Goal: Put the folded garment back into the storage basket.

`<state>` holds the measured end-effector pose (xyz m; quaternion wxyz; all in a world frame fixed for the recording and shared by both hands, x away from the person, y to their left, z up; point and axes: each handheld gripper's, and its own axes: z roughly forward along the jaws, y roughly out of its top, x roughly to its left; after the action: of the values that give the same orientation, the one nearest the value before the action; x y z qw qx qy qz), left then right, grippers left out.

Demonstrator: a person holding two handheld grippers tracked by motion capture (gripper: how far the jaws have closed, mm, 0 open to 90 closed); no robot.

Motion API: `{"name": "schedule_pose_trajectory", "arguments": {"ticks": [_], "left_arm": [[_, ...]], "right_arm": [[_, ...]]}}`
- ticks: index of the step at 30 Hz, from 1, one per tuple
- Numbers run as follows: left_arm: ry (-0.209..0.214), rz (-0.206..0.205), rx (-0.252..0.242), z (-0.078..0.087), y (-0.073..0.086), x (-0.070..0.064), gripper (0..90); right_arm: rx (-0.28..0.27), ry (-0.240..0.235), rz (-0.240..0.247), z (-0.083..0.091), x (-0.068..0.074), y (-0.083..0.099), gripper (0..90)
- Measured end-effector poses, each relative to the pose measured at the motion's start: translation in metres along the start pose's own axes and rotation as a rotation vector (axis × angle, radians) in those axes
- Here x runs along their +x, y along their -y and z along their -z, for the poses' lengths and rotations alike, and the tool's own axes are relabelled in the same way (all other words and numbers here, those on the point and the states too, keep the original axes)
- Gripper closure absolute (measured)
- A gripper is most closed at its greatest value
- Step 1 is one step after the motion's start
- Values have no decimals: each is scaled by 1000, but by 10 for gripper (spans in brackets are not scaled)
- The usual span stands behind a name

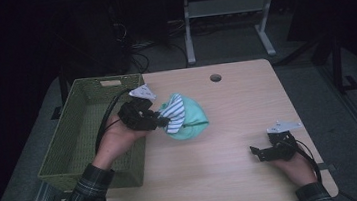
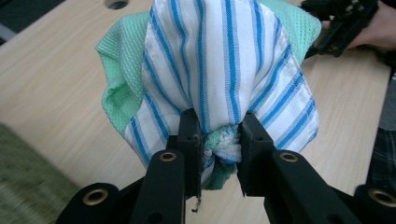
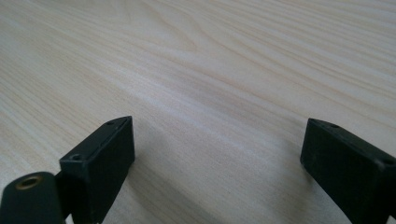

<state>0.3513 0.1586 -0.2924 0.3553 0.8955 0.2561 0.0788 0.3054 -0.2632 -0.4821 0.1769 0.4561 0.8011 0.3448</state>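
A bundle of green cloth wrapped with a blue-striped white cloth point(image 1: 180, 116) was gripped by the left gripper point(image 1: 157, 120) just beside the green woven basket point(image 1: 75, 141). The right gripper point(image 1: 258, 151) was held well apart, low over the light wooden table point(image 1: 234, 175).

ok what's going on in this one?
A person works two handheld tongs at a wooden table. The left tongs are shut on a bunched bundle of cloths, a blue-striped white cloth over a green cloth, right beside the green woven basket. The right tongs sit open and idle low over the table near the front right corner.
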Motion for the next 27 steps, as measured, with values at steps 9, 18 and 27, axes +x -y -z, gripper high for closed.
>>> {"name": "schedule_pose_trajectory", "arguments": {"ticks": [9, 18, 27], "left_arm": [[-78, 58, -29, 29, 14, 20, 736], [-132, 124, -51, 48, 32, 37, 736], [-234, 202, -41, 68, 60, 52, 737]], "right_arm": [[0, 0, 0, 0, 0, 0, 94], [-2, 5, 1, 0, 0, 0, 93], [-3, 4, 4, 0, 0, 0, 93]]}}
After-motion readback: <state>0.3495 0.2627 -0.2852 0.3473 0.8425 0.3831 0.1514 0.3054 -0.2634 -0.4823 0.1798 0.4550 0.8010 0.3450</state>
